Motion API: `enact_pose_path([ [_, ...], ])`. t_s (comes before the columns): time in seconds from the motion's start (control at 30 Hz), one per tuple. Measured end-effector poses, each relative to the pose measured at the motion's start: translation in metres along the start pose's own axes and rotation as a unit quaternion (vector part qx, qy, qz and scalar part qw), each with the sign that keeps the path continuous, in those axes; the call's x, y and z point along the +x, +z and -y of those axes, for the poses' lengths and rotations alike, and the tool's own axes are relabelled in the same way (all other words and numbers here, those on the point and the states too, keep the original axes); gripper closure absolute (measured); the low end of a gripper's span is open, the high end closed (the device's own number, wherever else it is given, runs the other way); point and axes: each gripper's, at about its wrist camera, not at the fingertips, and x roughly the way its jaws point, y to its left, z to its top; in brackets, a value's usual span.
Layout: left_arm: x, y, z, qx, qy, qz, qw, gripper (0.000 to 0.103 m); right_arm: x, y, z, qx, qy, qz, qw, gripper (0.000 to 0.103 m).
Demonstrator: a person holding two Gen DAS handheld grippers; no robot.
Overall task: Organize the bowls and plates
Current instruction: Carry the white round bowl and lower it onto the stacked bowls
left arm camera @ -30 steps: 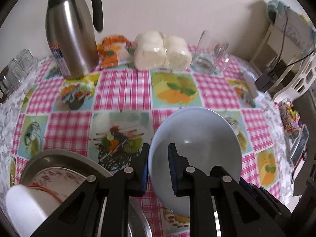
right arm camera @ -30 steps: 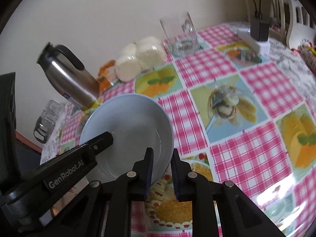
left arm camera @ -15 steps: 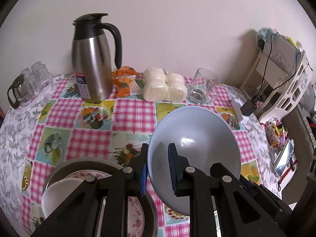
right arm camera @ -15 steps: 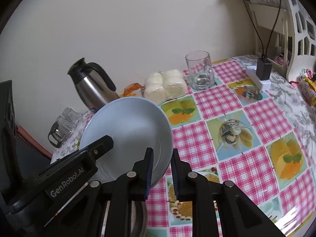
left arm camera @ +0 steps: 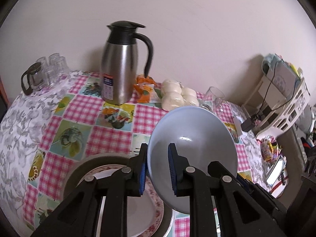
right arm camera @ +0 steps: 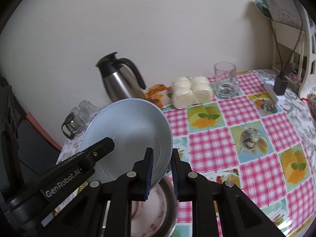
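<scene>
Pale blue bowl (left arm camera: 192, 138) held in the air above the table (left arm camera: 110, 138), tilted steeply, its outer side facing the left wrist camera, its hollow facing the right wrist camera (right arm camera: 130, 130). Both grippers grip it at once.

Left gripper (left arm camera: 158, 169): jaws nearly closed, clamped on the bowl's rim, one blue pad against the inside, the other against the outer wall.

Right gripper (right arm camera: 161, 172): jaws likewise narrow, pinching the rim on the opposite edge, wall of the bowl between the pads. The left gripper's black body, lettered "GenRobot.AI", shows in the right view, reaching in over the bowl's hollow.

Directly below the bowl: a round metal basin (left arm camera: 83, 165) on the table, holding a white plate with a pink floral rim (left arm camera: 156, 207); more white ware inside, partly hidden by the jaws.

Table covered by a pink checked cloth with fruit and food pictures. Toward the wall: a steel thermos jug (left arm camera: 118, 75) with black lid and handle, upright; an orange packet (left arm camera: 145, 87) just beside it; a wrapped pack of white buns (left arm camera: 177, 97); a clear drinking glass (right arm camera: 226, 81), upright. Far left corner: a cluster of small glasses (left arm camera: 47, 71). Right edge: a white power strip with a black adapter (right arm camera: 279, 87), and a white chair (left arm camera: 284, 106) beyond.
</scene>
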Motion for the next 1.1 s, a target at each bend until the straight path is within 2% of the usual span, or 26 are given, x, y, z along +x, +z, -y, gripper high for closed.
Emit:
enact_pose_path([
  [0.57, -0.035, -0.016, -0.070, -0.062, 0.006, 0.011, 0.9980, 0.084, 0.007, -0.025, -0.067, -0.051, 0.032, -0.025, 0.998, 0.084],
  [0.8, -0.035, -0.027, -0.084, -0.073, 0.003, -0.003, 0.9973, 0.084, 0.014, -0.038, -0.074, -0.057, 0.032, -0.044, 0.997, 0.084],
  [1.1, -0.022, -0.042, -0.093, -0.073, 0.013, -0.035, 0.9966, 0.083, 0.026, -0.056, -0.079, -0.072, 0.006, -0.078, 0.994, 0.082],
])
